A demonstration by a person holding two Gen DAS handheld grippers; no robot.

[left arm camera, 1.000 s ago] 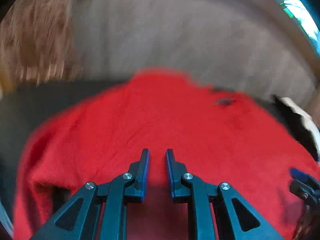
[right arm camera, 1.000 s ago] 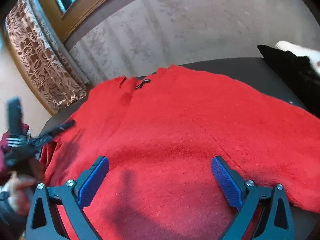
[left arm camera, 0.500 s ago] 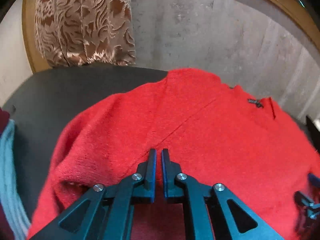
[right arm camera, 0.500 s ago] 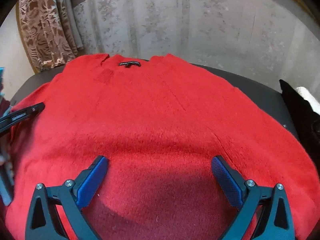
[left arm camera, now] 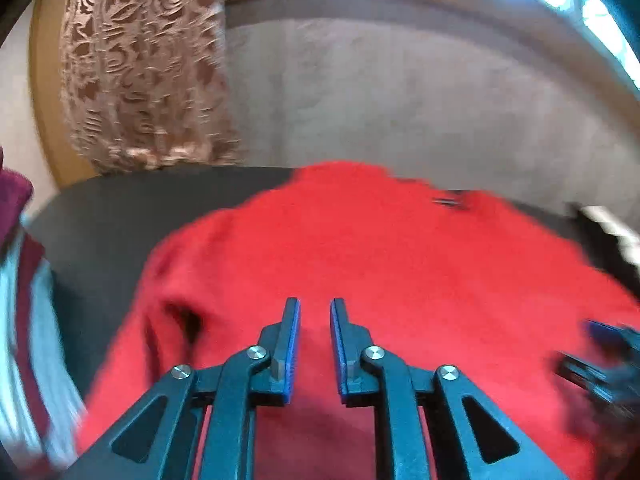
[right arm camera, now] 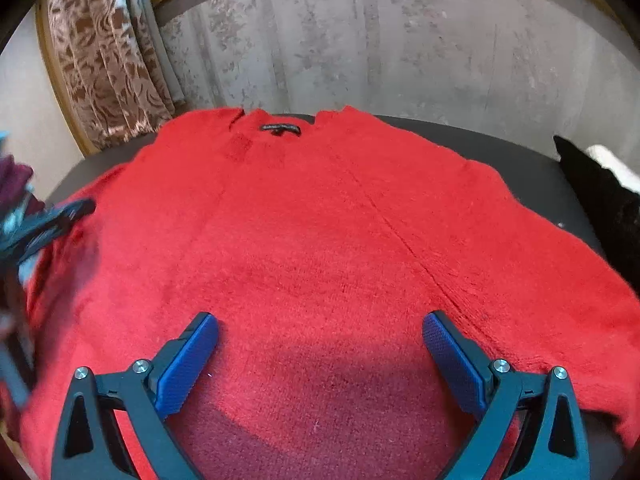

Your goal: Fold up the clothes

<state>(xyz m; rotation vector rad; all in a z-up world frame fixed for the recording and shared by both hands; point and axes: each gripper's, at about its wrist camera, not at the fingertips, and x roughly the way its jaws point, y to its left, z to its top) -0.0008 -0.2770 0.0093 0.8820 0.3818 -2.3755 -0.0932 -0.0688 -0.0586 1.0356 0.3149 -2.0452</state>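
A red sweater (right arm camera: 320, 240) lies spread flat over a dark surface (right arm camera: 512, 148), its neckline and small dark label (right arm camera: 280, 129) at the far side toward the grey wall (right arm camera: 400, 40), and its near hem under both tools. The right gripper (right arm camera: 320, 344) hangs low over the lower middle of the knit with its blue-padded fingers (right arm camera: 188, 356) spread wide, nothing between them, casting a shadow on the fabric. The left gripper (left arm camera: 315, 340) sits over the sweater's left part, its fingers (left arm camera: 290, 344) drawn close with only a narrow gap between them and no cloth caught in it. Just left of those fingers the sweater's edge bunches into a dark fold (left arm camera: 188, 320). A patterned brown curtain (right arm camera: 108, 68) hangs at the far left, and a black-and-white item (right arm camera: 600, 192) rests on the surface beyond the sweater's right side. The left-wrist view is blurred.
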